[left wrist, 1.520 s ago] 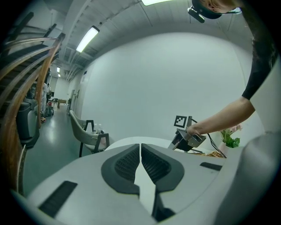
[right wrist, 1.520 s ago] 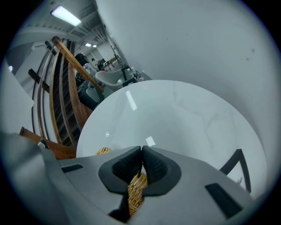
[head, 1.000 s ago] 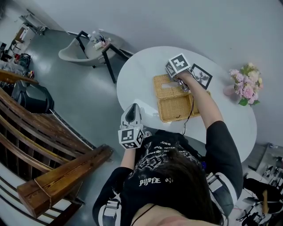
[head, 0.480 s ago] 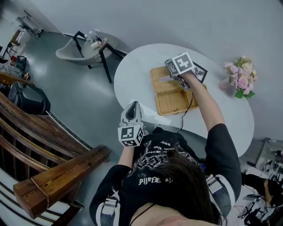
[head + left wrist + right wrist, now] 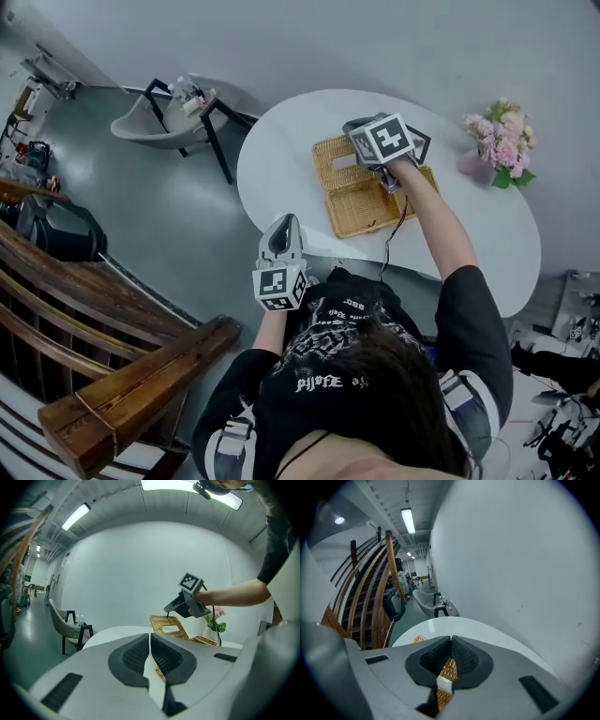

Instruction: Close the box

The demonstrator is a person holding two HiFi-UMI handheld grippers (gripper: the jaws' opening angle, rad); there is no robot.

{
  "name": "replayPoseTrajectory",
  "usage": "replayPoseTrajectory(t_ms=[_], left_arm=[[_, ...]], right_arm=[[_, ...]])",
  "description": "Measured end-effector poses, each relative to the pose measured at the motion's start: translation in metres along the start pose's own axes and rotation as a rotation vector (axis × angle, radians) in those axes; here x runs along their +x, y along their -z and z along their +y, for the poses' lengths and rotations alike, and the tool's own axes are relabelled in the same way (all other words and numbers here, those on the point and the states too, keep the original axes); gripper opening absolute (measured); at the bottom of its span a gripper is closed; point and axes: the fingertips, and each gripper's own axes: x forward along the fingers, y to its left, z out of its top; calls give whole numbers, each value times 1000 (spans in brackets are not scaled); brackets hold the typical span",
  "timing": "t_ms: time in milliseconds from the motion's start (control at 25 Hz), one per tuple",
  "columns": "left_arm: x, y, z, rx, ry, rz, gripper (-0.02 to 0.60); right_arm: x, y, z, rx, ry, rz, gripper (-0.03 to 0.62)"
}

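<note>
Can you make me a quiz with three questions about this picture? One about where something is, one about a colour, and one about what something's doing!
1. Where are the flowers?
A. on the chair
B. on the white table
C. on the floor

2. What colour is the wicker box?
A. tan
B. blue
C. black

3. What is the right gripper doing?
A. lying on the floor
B. hanging wide open
C. pinching the box's lid

Answers:
1 B: the flowers stand at the table's far edge.
2 A: its weave is straw-coloured.
3 C: wicker sits between its closed jaws.
</note>
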Motion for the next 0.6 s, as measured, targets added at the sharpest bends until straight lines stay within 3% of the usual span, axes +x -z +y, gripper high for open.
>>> replayPoseTrajectory(t_ms=[600], left_arm=[[1,13,-14,1,100,30,29]], right_arm=[[-39,5,11,6,50,-94,38]])
